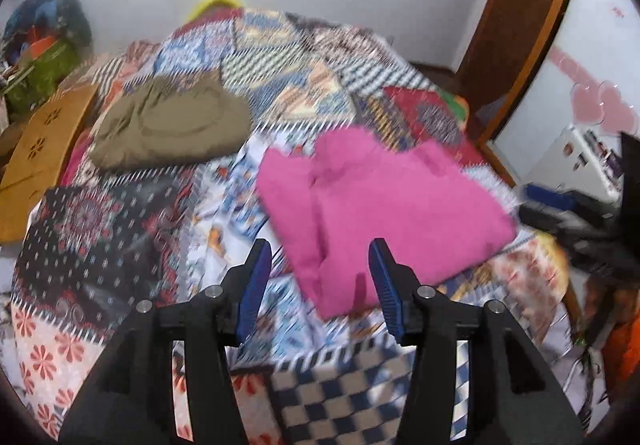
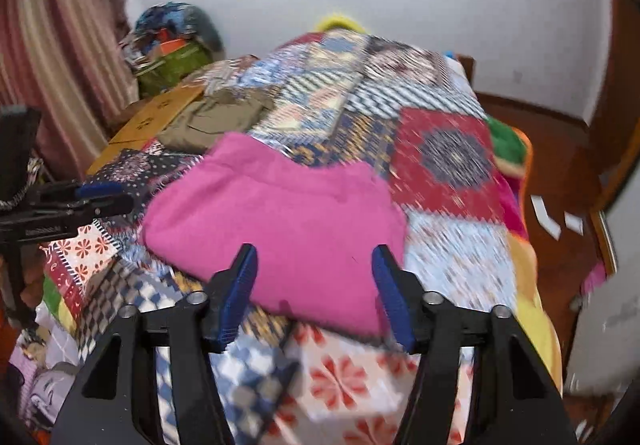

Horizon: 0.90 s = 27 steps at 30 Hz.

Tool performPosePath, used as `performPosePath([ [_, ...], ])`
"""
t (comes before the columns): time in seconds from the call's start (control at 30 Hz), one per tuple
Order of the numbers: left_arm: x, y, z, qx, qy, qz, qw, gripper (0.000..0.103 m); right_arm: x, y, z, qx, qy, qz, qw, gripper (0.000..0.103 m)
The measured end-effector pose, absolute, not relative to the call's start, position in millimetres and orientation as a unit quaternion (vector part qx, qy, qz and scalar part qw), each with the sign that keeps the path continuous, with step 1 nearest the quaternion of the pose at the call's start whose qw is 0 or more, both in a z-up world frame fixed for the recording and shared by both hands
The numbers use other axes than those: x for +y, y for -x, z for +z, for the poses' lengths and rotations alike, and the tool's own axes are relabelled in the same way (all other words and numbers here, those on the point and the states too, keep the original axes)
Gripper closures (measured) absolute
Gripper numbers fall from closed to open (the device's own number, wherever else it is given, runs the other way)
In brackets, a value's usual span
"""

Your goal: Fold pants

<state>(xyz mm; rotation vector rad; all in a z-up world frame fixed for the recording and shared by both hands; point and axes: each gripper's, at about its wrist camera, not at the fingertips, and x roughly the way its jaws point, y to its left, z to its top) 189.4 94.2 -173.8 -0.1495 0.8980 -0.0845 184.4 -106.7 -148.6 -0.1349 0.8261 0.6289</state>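
Below centre in the left wrist view, we see the left gripper (image 1: 318, 251) with its blue pads (image 1: 253, 291) standing apart and nothing between them; the cloth seen through the gap lies beyond the tips. Folded pink pants (image 1: 384, 201) lie on the patchwork quilt (image 1: 120, 229), right of centre in this view, their near edge just past the fingertips. At upper left of centre, an olive-brown folded garment (image 1: 172, 127) rests on the same quilt, well apart from the pink pants. A tan wooden board (image 1: 40, 149) with flower cut-outs lies along the left edge.

In the right wrist view, we see the right gripper (image 2: 314, 253) low in the frame, jaws likewise apart and clamped on nothing. The pink pants (image 2: 280, 221) fill the middle of this view, lying flat in a compact folded bundle; whether the pads touch the cloth we cannot tell, because of blur. The left gripper (image 2: 80, 201) appears at the left edge, beside the bundle's left side. The olive-brown garment (image 2: 208, 125) lies behind the pants, towards upper left. A white wall (image 2: 440, 5) closes the background.
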Motion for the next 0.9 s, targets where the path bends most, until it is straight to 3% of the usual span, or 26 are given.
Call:
performPosePath([
  [0.1, 79, -203, -171, 0.423, 0.089, -0.053, 0.900, 0.057, -90, -194, -161, 0.409, 0.055, 0.318, 0.854, 0.061],
  [0.2, 66, -221, -186, 0.440, 0.089, -0.061, 0.891, 0.067, -83, -201, -178, 0.433, 0.044, 0.323, 0.840, 0.061],
  [0.37, 71, -238, -227, 0.485, 0.086, -0.039, 0.870, 0.067, -99, -205, -194, 0.460, 0.026, 0.325, 0.826, 0.064],
  [0.5, 90, -233, -236, 0.488, 0.124, -0.043, 0.863, 0.050, -124, -205, -191, 0.467, 0.028, 0.299, 0.832, 0.062],
  [0.63, 104, -227, -229, 0.487, 0.153, -0.044, 0.859, 0.043, -156, -207, -190, 0.481, 0.020, 0.264, 0.836, 0.061],
  [0.7, 108, -226, -222, 0.480, 0.150, -0.040, 0.863, 0.029, -169, -207, -186, 0.482, 0.010, 0.254, 0.838, 0.060],
  [0.9, 121, -224, -203, 0.463, 0.125, -0.007, 0.878, 0.008, -181, -215, -172, 0.469, -0.005, 0.238, 0.850, 0.044],
])
